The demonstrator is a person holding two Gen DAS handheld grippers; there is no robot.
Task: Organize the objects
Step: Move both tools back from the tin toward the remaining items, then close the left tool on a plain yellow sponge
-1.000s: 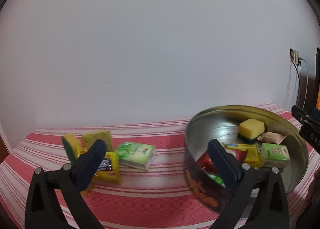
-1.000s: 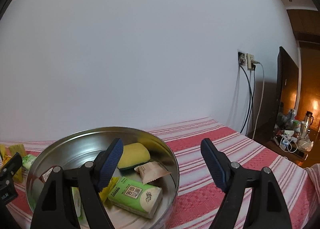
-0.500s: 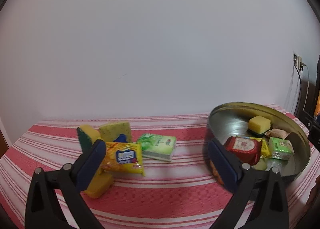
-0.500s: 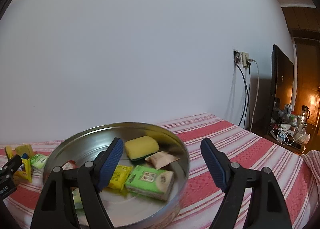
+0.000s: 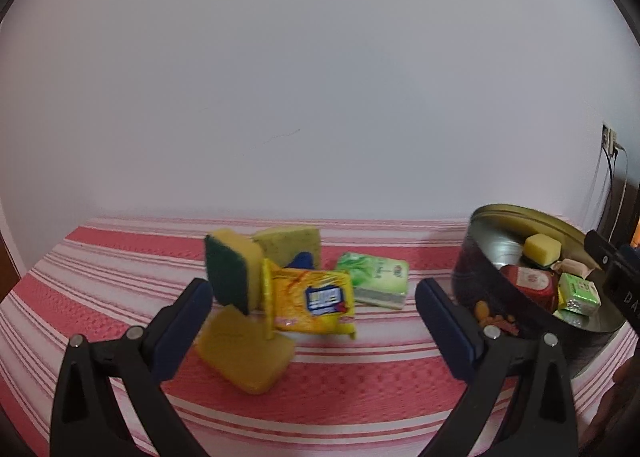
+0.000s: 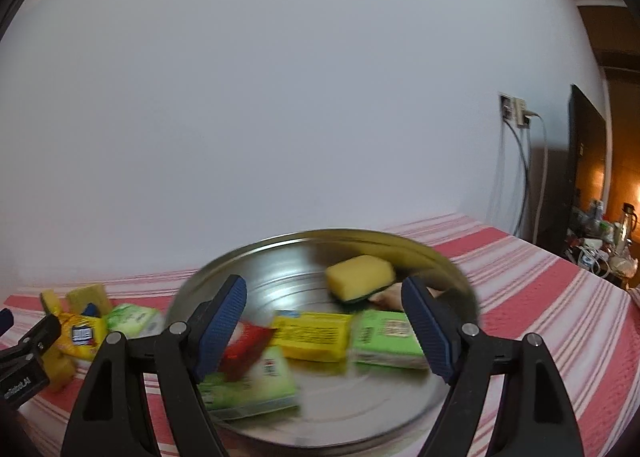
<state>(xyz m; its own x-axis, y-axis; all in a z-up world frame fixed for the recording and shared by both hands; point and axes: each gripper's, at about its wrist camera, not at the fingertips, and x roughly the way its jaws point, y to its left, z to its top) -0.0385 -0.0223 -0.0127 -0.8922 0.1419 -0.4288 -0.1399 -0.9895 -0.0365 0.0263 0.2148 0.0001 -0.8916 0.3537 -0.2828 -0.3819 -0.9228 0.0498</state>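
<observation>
A pile lies on the red striped tablecloth: a yellow snack packet, a yellow-green sponge on edge, a flat yellow sponge, another sponge behind, and a green tissue pack. My left gripper is open and empty, just short of the pile. To the right stands a round metal tin holding a yellow sponge, a yellow packet, green packs and a red packet. My right gripper is open over the tin's near side, gripping nothing.
A white wall runs close behind the table. A wall socket with hanging cables and a dark panel are at the right, with a cluttered surface beyond the table's right edge.
In the left wrist view the pile has come from the left to between the fingers and the tin has slid right. In the right wrist view the tin has moved from the left to between the fingers.
</observation>
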